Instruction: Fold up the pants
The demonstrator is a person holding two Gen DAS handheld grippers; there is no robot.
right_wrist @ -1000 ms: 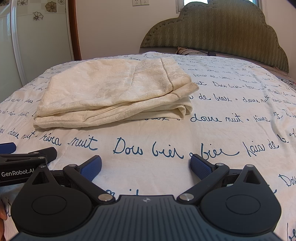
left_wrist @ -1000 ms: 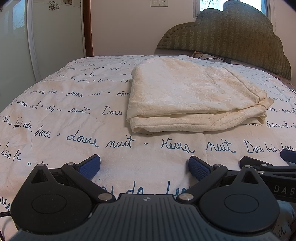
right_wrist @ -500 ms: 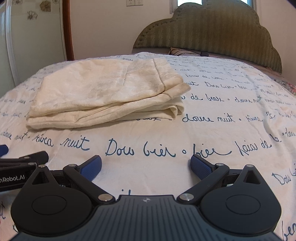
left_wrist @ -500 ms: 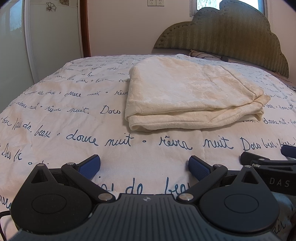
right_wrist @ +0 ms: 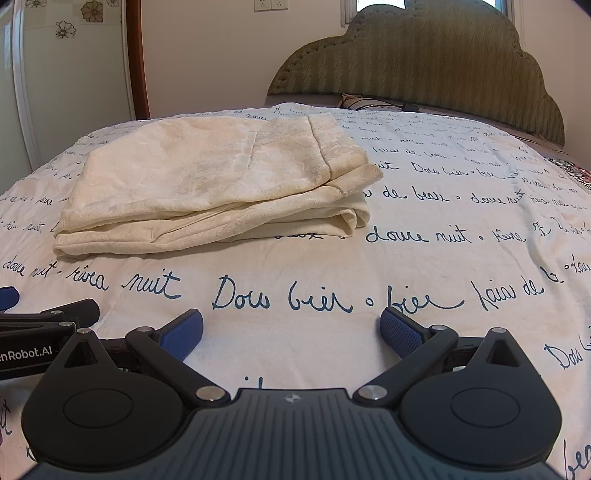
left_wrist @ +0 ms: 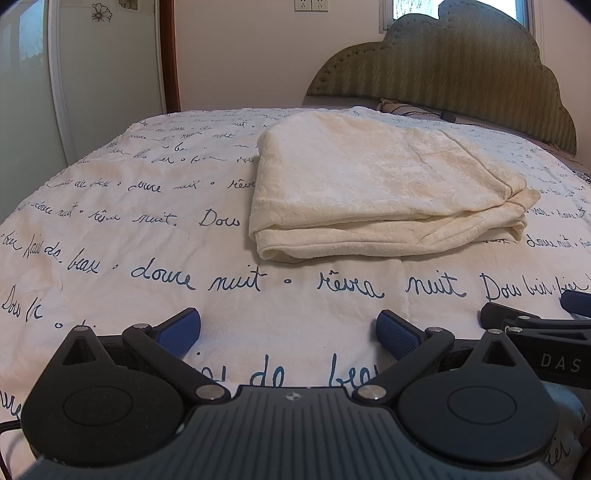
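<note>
Lying folded on bedspread (left_wrist: 110, 236), pants (left_wrist: 373, 192) ahead of both grippers' spread, empty fingers (left_wrist: 179, 330).

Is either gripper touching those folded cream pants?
Apart. Each wrist view shows bare printed bedspread between the open gripper and the pants.

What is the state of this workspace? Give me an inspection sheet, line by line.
Surface: bedspread, white with blue script, lying smooth.
Job's things: cream pants, folded into a flat stack, resting on the bedspread.
Clutter: nothing seen on the bedspread.
Grippers: left gripper open, empty, short of the pants; right gripper open, empty, short of the pants.
Cables: a dark cable by the pillow at the headboard.
Surroundings: green padded headboard, wall sockets, wardrobe door.
</note>
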